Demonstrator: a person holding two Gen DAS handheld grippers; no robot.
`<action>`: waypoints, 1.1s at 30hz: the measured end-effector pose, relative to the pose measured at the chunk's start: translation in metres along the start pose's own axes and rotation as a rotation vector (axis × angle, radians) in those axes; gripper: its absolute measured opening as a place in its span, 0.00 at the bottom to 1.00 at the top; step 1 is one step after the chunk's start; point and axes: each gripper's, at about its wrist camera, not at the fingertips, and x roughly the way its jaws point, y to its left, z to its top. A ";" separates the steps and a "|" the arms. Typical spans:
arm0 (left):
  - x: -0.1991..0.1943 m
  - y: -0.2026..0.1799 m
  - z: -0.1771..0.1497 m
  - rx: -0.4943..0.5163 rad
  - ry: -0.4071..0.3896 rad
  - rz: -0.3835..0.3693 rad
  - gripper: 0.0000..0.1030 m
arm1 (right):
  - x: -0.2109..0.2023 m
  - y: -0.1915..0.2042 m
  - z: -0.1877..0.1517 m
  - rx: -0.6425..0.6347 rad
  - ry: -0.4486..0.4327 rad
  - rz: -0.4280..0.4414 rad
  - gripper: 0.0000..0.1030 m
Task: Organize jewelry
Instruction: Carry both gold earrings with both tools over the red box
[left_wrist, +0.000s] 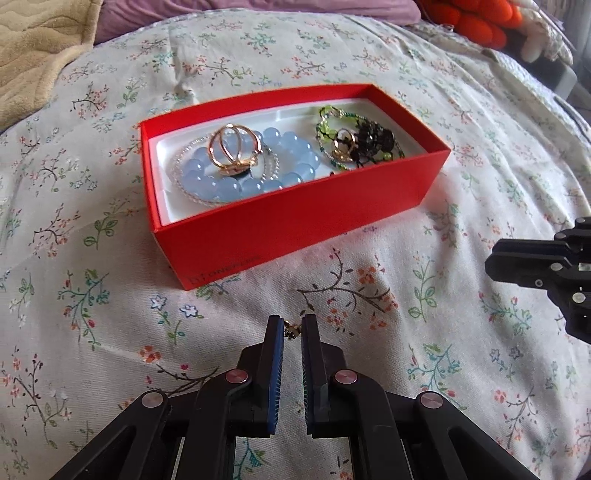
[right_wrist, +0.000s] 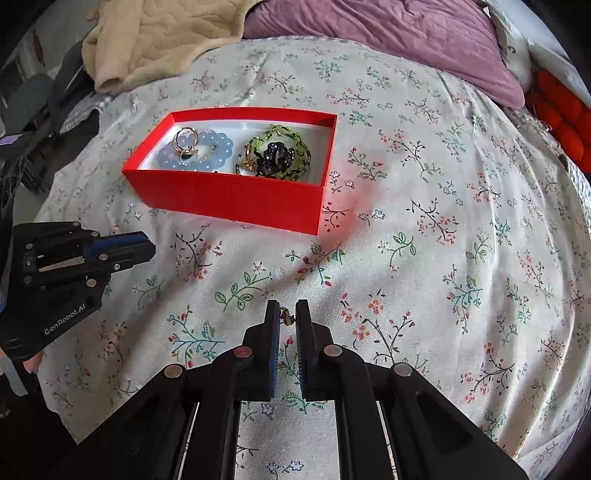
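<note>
The left hand-held gripper (left_wrist: 292, 328) is clamped on a small gold-coloured piece (left_wrist: 290, 328) — possibly an earring, too small to identify — pinched at the fingertips above the floral bedspread (left_wrist: 424, 369). The right hand-held gripper (right_wrist: 286, 314) is likewise closed on a similar small gold piece (right_wrist: 286, 317) held at its tips. Each unit appears in the other's view as a black body off to one side, well apart from it.

Ahead of both hand-held grippers, resting on the bedspread, stands the open red box (left_wrist: 295, 221). Contents, left to right as seen from the left wrist:

- a blue bead bracelet (left_wrist: 295, 142) with a thin clear-bead strand beside it;
- gold rings (left_wrist: 232, 147) lying on top of the blue bracelet;
- a green bead bracelet (left_wrist: 327, 127) with a dark beaded item (left_wrist: 373, 142) and another gold ring (left_wrist: 343, 146) among it.

Status: the task appears largely complete — most jewelry already lies grouped in the box, and no loose jewelry is visible on the bedspread. The remaining work is judged to be carrying the two held pieces forward over the box wall and releasing them inside. Because the pieces are tiny, a slip from the pads onto the patterned fabric would make them hard to find.
</note>
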 end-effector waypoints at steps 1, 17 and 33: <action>-0.003 0.002 0.001 -0.008 -0.006 0.000 0.04 | -0.001 0.001 0.001 0.000 -0.002 0.002 0.09; -0.037 0.021 0.025 -0.129 -0.099 -0.039 0.04 | -0.017 0.015 0.028 0.053 -0.066 0.047 0.09; -0.029 0.020 0.053 -0.165 -0.130 -0.037 0.04 | -0.015 0.024 0.070 0.112 -0.138 0.077 0.09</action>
